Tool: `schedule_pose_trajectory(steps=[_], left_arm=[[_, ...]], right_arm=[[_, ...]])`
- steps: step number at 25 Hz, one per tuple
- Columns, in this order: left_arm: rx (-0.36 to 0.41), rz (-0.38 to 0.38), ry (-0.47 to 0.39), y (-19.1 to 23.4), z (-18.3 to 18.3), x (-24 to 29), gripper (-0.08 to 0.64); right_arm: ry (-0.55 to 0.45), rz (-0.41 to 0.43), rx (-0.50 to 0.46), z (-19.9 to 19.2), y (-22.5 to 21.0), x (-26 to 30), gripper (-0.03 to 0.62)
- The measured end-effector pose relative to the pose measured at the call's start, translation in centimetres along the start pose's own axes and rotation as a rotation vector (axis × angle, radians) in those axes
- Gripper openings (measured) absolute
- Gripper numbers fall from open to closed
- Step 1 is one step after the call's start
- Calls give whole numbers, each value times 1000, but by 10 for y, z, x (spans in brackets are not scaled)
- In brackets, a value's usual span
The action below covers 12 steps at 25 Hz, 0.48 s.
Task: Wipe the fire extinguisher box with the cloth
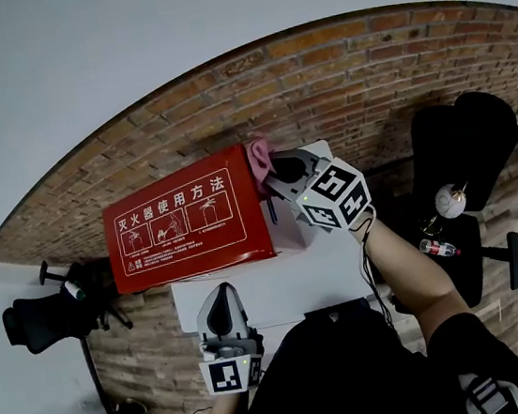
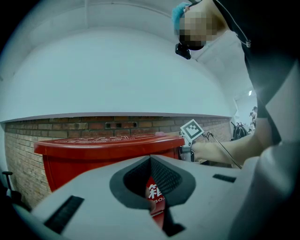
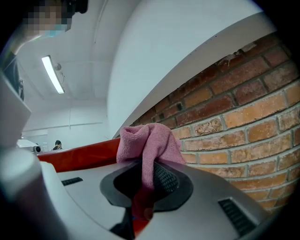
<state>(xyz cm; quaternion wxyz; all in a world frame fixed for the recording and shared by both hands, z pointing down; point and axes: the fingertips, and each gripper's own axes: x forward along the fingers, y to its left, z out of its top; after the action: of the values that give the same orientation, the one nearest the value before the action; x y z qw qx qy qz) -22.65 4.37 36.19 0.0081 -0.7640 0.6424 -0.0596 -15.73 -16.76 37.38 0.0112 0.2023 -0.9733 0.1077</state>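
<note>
Since the brick wall (image 1: 363, 64) is filling most of the shot, I'm starting there. The red fire extinguisher box (image 1: 186, 225) is sitting right against it, along the back edge of the white surface (image 1: 279, 289). Your left gripper (image 1: 220, 301) is hanging over that surface's front edge, jaws pressed together on nothing; the red sliver between them is just the box showing through. Your right gripper (image 1: 281, 170) is reaching over the box's right end, jaws pinching the pink cloth (image 1: 260, 158), which is bunching up at the lid's back right corner.

I'm guessing you're only getting going, with most of the lid and sides left. I'm not seeing whether the cloth is actually touching the lid, and your gripper is hiding the box's right side.
</note>
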Motion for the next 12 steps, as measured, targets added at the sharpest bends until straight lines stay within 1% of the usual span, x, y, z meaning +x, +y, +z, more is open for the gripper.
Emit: schedule_pose_trajectory(steps=[5, 12], left_arm=[[-2, -3, 12, -2, -4, 2, 49], [5, -4, 17, -3, -9, -2, 49]], right_arm=[[19, 54, -74, 4, 0, 3, 61], [24, 73, -30, -6, -4, 5, 61]])
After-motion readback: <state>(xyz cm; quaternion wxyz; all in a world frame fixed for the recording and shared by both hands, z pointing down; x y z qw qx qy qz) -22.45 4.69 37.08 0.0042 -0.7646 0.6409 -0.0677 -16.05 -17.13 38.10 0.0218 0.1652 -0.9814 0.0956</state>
